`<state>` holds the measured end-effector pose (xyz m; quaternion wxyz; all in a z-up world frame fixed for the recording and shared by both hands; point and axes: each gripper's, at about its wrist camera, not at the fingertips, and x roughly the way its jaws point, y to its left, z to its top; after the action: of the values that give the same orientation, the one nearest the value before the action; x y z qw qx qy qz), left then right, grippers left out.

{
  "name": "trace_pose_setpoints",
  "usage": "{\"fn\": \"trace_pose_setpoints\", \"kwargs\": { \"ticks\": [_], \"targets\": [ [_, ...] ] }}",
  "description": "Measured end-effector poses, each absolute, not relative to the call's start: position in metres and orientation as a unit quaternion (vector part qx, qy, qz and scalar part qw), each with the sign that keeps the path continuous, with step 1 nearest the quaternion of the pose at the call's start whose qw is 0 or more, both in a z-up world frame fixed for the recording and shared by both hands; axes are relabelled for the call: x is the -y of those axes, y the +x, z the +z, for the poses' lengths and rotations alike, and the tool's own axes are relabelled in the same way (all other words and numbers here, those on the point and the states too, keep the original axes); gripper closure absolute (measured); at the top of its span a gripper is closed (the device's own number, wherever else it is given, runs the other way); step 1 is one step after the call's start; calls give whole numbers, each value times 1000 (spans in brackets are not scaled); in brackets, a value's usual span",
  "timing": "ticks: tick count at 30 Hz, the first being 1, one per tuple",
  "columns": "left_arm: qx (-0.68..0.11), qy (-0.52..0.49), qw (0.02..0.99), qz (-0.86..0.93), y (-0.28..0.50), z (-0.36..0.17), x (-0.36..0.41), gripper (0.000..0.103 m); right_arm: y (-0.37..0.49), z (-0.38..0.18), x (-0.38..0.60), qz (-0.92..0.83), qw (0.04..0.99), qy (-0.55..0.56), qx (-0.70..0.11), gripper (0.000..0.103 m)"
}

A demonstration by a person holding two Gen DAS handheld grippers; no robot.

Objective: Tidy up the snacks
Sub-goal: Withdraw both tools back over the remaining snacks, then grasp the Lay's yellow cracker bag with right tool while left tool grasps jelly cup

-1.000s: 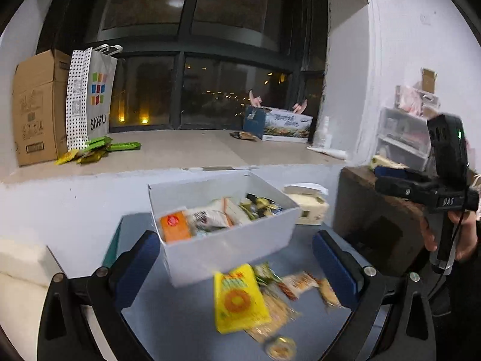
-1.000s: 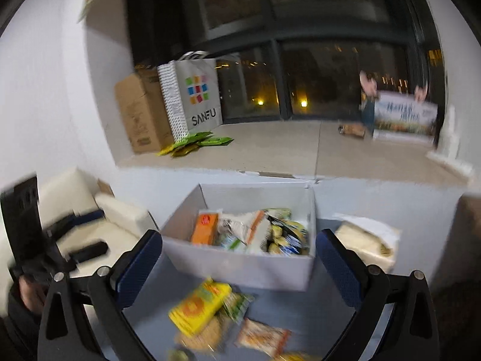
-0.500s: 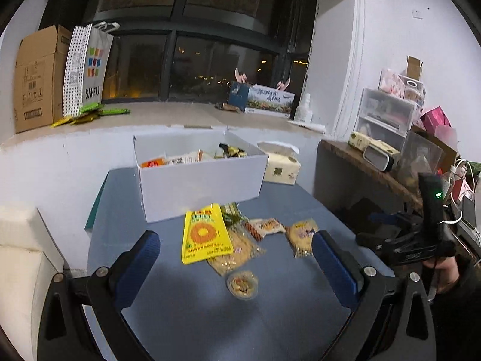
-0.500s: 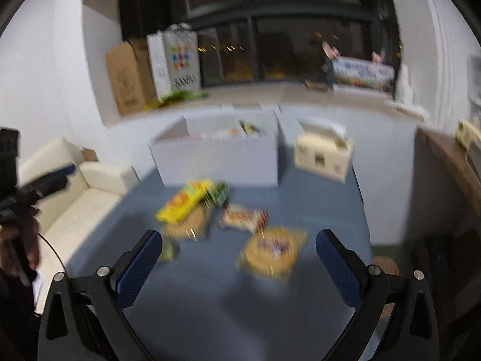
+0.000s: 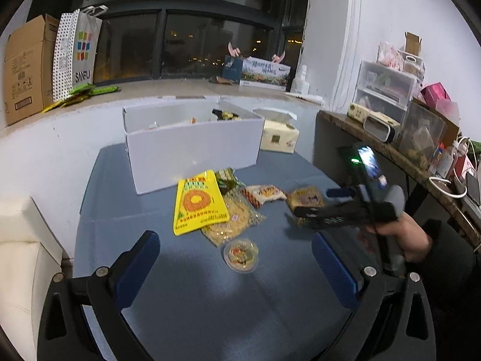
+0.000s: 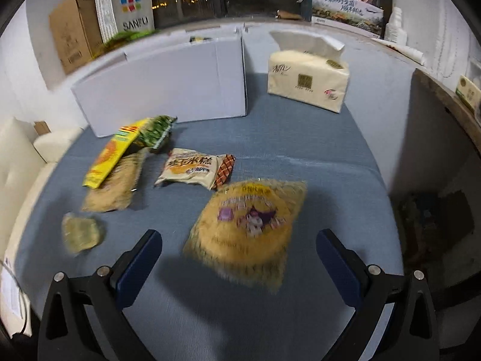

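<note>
Fingers (image 6: 336, 266) of your right gripper (image 6: 239, 263) are spread wide and empty with the yellow cookie bag (image 6: 248, 231) flat on the table (image 6: 315, 156) between them at 12 o'clock, so descend straight, straddle its edges, clench gently, then carry it to the white box (image 6: 162, 81) at 11 o'clock.

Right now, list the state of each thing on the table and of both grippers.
white box: open, snacks inside.
tissue pack: open, a tissue sticking out.
yellow packet: flat, overlapping a clear bag.
round cup: sealed, upright.
left gripper: open, empty.
right gripper: open, over the round cracker bag.
</note>
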<state>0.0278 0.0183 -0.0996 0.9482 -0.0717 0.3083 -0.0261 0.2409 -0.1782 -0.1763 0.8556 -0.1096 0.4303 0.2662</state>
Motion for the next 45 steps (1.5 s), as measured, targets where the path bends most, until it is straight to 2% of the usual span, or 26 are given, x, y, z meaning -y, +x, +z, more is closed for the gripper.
{"fn": "trace_pose_setpoints", "kwargs": {
  "ticks": [5,7,9,15,28,29,30,31,32,33,39,45],
  "targets": [
    [-325,-63,943,-27,33,-111,-15,0,255,-199,157,235,850,-154,-445,1],
    [-332,-62,941,-30,36,-116,-14,0,255,-200,161,247,849,-134,-447,9],
    [-339,-61,938,-33,38,-120,-12,0,254,-197,164,244,854,-129,-442,25],
    [-368,-51,926,-61,54,-138,-1,0,246,-188,187,269,850,-80,-446,25],
    [-424,-78,897,-97,116,-188,-7,2,187,-126,249,320,877,4,-358,25],
    [-434,-74,893,-92,120,-194,-5,4,186,-125,251,320,878,6,-356,25],
    [-439,-69,891,-90,123,-198,-3,11,184,-124,251,320,878,7,-355,25],
    [-430,-58,897,-83,121,-199,-1,23,184,-124,252,321,878,8,-356,25],
    [-428,-51,898,-86,121,-199,2,28,184,-125,252,323,876,11,-358,25],
    [-428,-39,899,-83,121,-198,4,56,184,-125,251,324,875,11,-358,25],
    [-417,-55,903,-91,106,-191,2,55,183,-131,243,339,868,7,-362,25],
    [-371,-71,921,-91,86,-158,-6,55,178,-131,238,350,864,1,-361,25]
  ]
}}
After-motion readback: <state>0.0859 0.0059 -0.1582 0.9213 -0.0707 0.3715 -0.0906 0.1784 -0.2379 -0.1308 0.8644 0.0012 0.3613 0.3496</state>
